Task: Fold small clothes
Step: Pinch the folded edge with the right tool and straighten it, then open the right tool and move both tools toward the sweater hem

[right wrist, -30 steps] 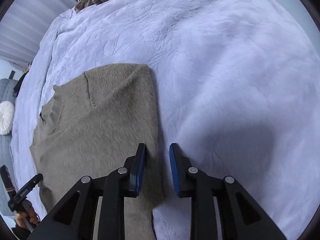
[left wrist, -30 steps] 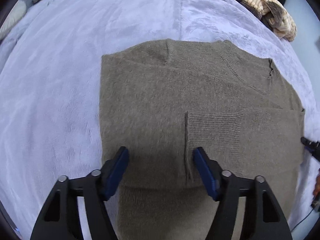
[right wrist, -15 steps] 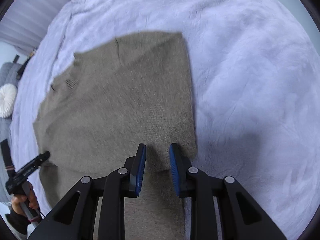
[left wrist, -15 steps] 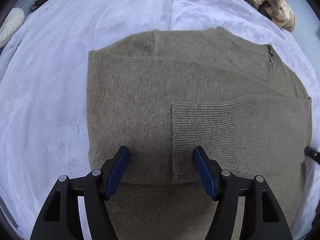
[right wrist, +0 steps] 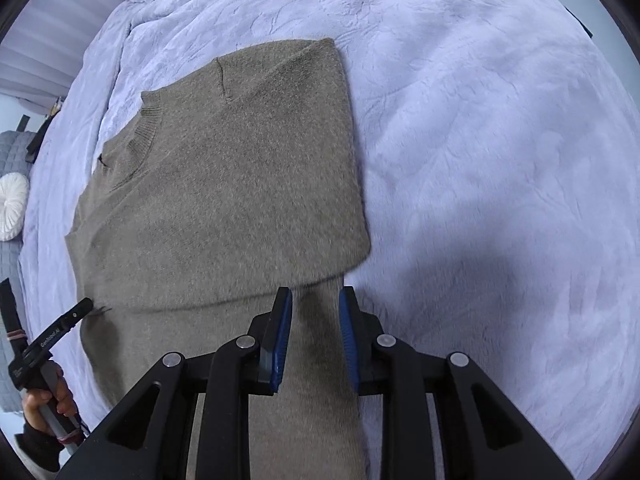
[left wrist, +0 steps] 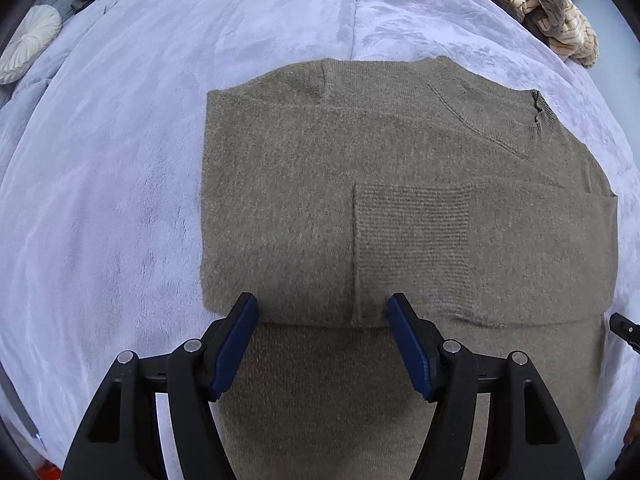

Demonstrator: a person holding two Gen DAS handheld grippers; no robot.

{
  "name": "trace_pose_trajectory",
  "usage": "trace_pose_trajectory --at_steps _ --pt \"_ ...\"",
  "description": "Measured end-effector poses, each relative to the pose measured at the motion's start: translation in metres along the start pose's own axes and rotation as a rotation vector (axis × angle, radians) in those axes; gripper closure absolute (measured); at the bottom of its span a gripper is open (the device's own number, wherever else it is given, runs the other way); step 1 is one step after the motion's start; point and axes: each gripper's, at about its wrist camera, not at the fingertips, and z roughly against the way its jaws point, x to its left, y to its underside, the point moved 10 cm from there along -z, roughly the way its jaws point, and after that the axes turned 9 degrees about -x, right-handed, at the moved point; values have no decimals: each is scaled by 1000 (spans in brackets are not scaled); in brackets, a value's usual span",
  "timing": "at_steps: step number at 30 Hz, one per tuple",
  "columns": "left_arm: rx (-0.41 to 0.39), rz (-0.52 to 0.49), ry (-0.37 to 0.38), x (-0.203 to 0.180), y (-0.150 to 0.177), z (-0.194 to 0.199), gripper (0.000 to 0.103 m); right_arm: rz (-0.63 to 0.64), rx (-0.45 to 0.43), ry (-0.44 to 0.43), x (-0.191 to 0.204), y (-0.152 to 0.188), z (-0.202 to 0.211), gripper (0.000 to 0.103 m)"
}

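An olive-brown knit sweater (left wrist: 400, 184) lies flat on a lavender blanket (left wrist: 120, 200), with a ribbed sleeve cuff (left wrist: 412, 232) folded across its body and the collar (left wrist: 500, 120) at the far right. My left gripper (left wrist: 322, 320) hovers open and wide over the sweater's near folded edge, with nothing pinched. In the right wrist view the same sweater (right wrist: 224, 184) fills the left half. My right gripper (right wrist: 315, 312) hangs just above the lower right corner of the fold, its jaws a narrow gap apart with only fabric far below them. The left gripper's tip (right wrist: 76, 312) shows at the sweater's left edge.
A pile of striped and brown clothes (left wrist: 552, 16) sits at the blanket's far right corner. A round white cushion (left wrist: 28, 44) lies off the far left, also seen as a cushion (right wrist: 12, 204). A hand (right wrist: 44, 400) holds the left tool. Bare blanket (right wrist: 480, 160) spreads right of the sweater.
My right gripper has shifted from over the blanket beside the sweater's right edge to over the sweater itself. The left gripper drew back slightly. Neither jaw gap changed.
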Motion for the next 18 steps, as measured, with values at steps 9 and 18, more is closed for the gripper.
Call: trace_pose_trajectory --at_steps 9,18 --pt "20 -15 10 -14 26 22 34 -60 9 -18 -1 21 8 76" --pt "22 -43 22 -22 44 41 34 -57 24 -34 5 34 12 76"
